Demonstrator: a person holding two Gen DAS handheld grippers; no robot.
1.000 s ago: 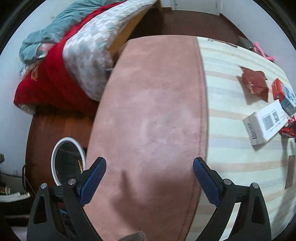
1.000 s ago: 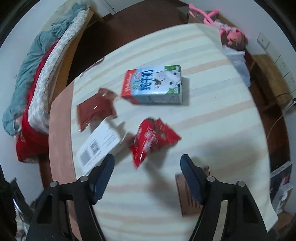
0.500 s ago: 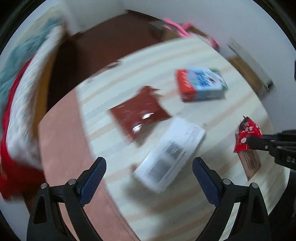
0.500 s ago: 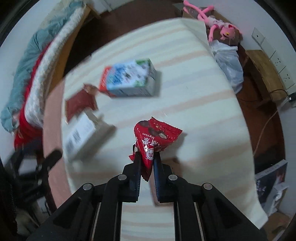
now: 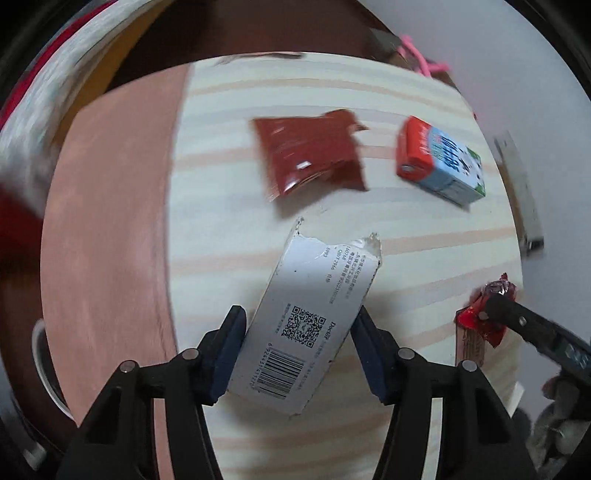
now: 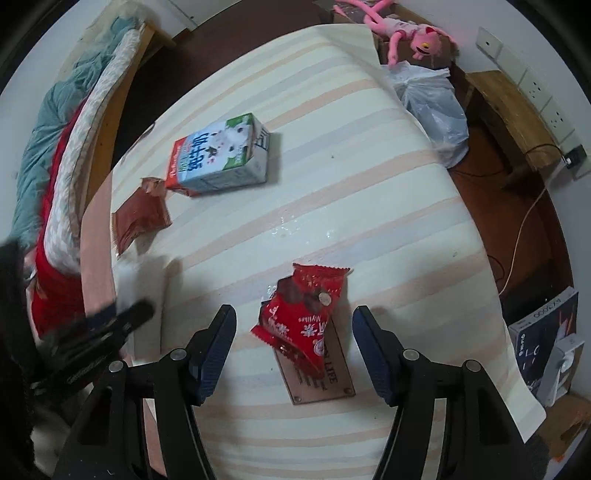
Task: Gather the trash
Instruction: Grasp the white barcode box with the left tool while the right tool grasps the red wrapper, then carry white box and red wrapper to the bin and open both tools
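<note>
A torn white box (image 5: pixel 314 317) with a barcode lies on the striped tablecloth (image 5: pixel 221 206), its near end between the open fingers of my left gripper (image 5: pixel 297 343). A dark red flat packet (image 5: pixel 310 151) and a milk carton (image 5: pixel 439 162) lie beyond it. My right gripper (image 6: pixel 293 339) is open, its fingers on either side of a red snack wrapper (image 6: pixel 299 317) that rests on the table. The carton (image 6: pixel 221 157) and dark packet (image 6: pixel 140 214) also show in the right wrist view.
A white-rimmed bin (image 5: pixel 44 365) sits below the table's left edge. A brown card (image 6: pixel 317 369) lies under the wrapper. A bed with blankets (image 6: pixel 55 155) is at left. A plastic bag (image 6: pixel 432 99) and pink toy (image 6: pixel 402 26) are on the far right floor.
My left gripper swung from the bin side to the table and came down around the white box. My right gripper had shut on the red wrapper and is now open around it.
</note>
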